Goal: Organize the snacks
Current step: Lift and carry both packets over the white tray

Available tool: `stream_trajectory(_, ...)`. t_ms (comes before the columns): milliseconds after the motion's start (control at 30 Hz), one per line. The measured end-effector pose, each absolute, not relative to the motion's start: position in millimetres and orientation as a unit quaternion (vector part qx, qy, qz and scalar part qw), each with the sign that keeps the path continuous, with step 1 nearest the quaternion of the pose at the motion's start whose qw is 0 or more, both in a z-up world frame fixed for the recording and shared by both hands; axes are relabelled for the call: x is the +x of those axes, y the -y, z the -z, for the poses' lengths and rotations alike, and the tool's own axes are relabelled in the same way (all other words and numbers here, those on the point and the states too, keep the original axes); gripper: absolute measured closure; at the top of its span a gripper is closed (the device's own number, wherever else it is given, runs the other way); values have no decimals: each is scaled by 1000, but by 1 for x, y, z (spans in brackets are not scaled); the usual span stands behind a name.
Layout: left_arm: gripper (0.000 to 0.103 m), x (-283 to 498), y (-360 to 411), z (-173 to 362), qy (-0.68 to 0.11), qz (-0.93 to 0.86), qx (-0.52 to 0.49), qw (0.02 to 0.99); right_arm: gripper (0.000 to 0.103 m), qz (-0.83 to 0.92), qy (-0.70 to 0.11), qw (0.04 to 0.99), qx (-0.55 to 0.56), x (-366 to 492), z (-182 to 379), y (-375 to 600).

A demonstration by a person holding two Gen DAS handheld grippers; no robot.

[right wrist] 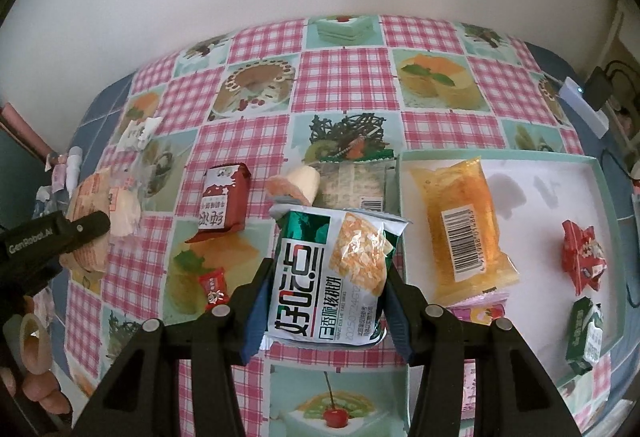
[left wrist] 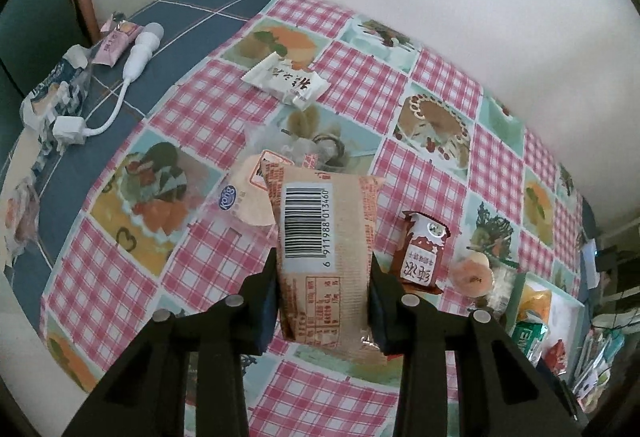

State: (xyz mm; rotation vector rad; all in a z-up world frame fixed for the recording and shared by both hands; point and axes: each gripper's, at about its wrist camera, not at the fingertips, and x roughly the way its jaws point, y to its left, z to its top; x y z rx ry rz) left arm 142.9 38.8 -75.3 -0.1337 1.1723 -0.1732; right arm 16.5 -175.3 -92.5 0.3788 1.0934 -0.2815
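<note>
My left gripper (left wrist: pixel 323 267) is shut on a beige snack packet (left wrist: pixel 324 233) with a barcode, lifted over the checked tablecloth (left wrist: pixel 224 109). My right gripper (right wrist: pixel 328 277) is shut on a green and white walnut-cake packet (right wrist: pixel 332 277), just left of a white tray (right wrist: pixel 540 177) with a teal rim. Inside the tray lie an orange packet (right wrist: pixel 460 225), a red packet (right wrist: pixel 582 253) and a green packet (right wrist: pixel 584 333). Loose on the cloth are a dark red packet (right wrist: pixel 224 201), a small red candy (right wrist: pixel 214 287), a round pastry (right wrist: pixel 294 183) and a white packet (left wrist: pixel 286 79).
A clear-wrapped pastry (left wrist: pixel 248 197) lies behind the beige packet. On the blue cloth to the left are a white cable adapter (left wrist: pixel 136 57), a pink packet (left wrist: pixel 116 41) and blue-white wrappers (left wrist: pixel 56 89). A white wall backs the table. A person's hand (right wrist: pixel 36 357) shows at lower left.
</note>
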Motion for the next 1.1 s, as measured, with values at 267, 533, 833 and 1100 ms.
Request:
stream_trajectory(267,64,140,-39,61,-540,92,-73,833,50,133,-507,830,190,13,86,180)
stream_trajectory(533,64,126,-25,43,-520,106,-61,845,50,142,-489,835,207,3,73,197)
stream_trajectory(833,64,102,11,33,-510,137,-30,849,50,173,-470,833,234,-19,62,234)
stream_trajectory(1100,64,76,55,30,-506,174,13,845,50,217,-448,821,281,-47,57,287)
